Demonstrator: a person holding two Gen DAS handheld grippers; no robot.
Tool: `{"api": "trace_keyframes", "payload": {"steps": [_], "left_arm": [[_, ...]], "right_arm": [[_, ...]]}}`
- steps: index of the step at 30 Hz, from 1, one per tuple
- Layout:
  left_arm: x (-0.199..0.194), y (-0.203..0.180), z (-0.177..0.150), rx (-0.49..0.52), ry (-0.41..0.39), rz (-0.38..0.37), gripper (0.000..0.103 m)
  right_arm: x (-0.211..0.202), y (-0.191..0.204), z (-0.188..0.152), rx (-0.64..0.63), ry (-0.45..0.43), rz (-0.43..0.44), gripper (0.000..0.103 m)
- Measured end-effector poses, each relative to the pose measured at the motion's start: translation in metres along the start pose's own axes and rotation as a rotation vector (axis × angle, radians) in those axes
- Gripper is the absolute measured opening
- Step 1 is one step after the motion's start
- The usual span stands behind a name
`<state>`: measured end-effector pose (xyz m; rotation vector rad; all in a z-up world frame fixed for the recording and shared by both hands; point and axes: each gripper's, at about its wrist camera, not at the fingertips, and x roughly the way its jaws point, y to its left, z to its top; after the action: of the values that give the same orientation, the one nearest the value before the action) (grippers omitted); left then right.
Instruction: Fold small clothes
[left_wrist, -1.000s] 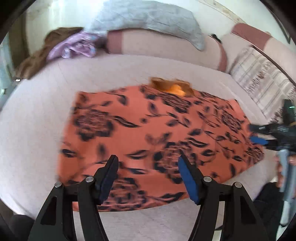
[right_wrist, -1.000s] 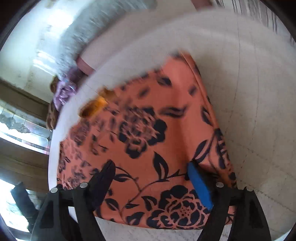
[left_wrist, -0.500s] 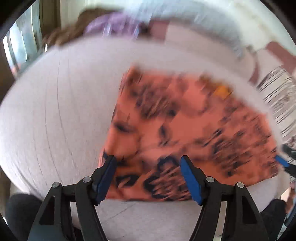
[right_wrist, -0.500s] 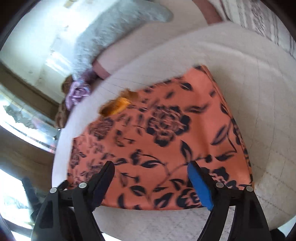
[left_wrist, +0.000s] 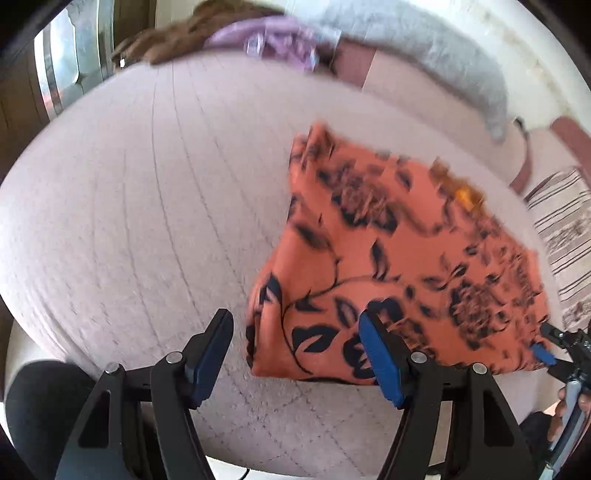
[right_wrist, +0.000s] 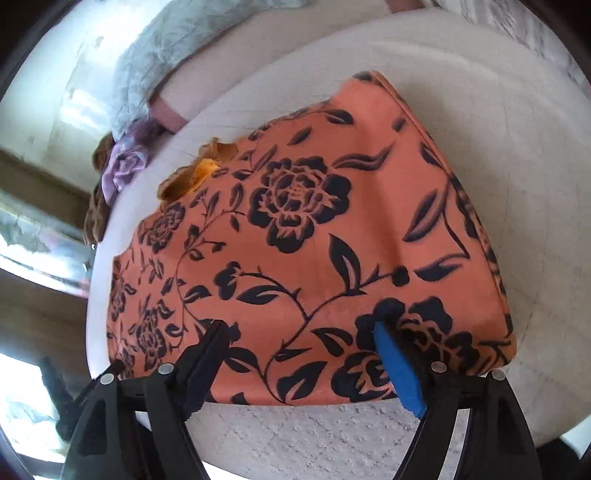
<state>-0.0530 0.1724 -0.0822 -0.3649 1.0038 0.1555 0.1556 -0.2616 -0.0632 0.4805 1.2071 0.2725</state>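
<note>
An orange cloth with black flowers (left_wrist: 399, 258) lies spread flat on the pale bed (left_wrist: 147, 221). It fills the middle of the right wrist view (right_wrist: 303, 240). A small orange-yellow piece (right_wrist: 199, 173) pokes out at its far edge. My left gripper (left_wrist: 295, 332) is open and empty, over the cloth's near left corner. My right gripper (right_wrist: 299, 332) is open and empty, over the cloth's near edge close to its right corner. The right gripper's tips also show at the right edge of the left wrist view (left_wrist: 554, 347).
A grey pillow (left_wrist: 443, 55) and a pink bolster (left_wrist: 369, 70) lie at the far end of the bed. Purple and brown clothes (left_wrist: 258, 40) are heaped at the far left. A striped cushion (left_wrist: 561, 236) is at the right. The bed's near edge is just below both grippers.
My left gripper has swung left along the near edge to the cloth's left corner. My right gripper has pulled back a little toward the near edge. Both stay open.
</note>
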Motion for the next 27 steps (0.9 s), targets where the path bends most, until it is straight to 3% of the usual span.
{"api": "trace_keyframes", "payload": {"steps": [2, 5, 9, 13, 21, 27], "left_arm": [[-0.008, 0.003, 0.003, 0.016, -0.027, 0.020, 0.071], [0.019, 0.008, -0.001, 0.032, 0.077, 0.057, 0.071], [0.014, 0.000, -0.005, 0.057, 0.043, 0.053, 0.071], [-0.009, 0.013, -0.004, 0.013, -0.020, 0.049, 0.071], [-0.028, 0.045, -0.009, -0.097, -0.051, -0.004, 0.071], [-0.037, 0.048, -0.004, -0.100, -0.102, 0.008, 0.071]], "right_arm": [[-0.008, 0.008, 0.001, -0.003, -0.019, 0.005, 0.083], [-0.015, 0.025, 0.001, -0.048, -0.049, 0.017, 0.083], [0.010, 0.018, -0.003, -0.038, 0.027, -0.038, 0.083], [0.002, 0.015, -0.001, 0.011, -0.004, -0.037, 0.083], [-0.004, 0.013, -0.009, 0.040, -0.026, -0.065, 0.083], [-0.004, 0.017, -0.003, 0.056, -0.038, -0.072, 0.083]]}}
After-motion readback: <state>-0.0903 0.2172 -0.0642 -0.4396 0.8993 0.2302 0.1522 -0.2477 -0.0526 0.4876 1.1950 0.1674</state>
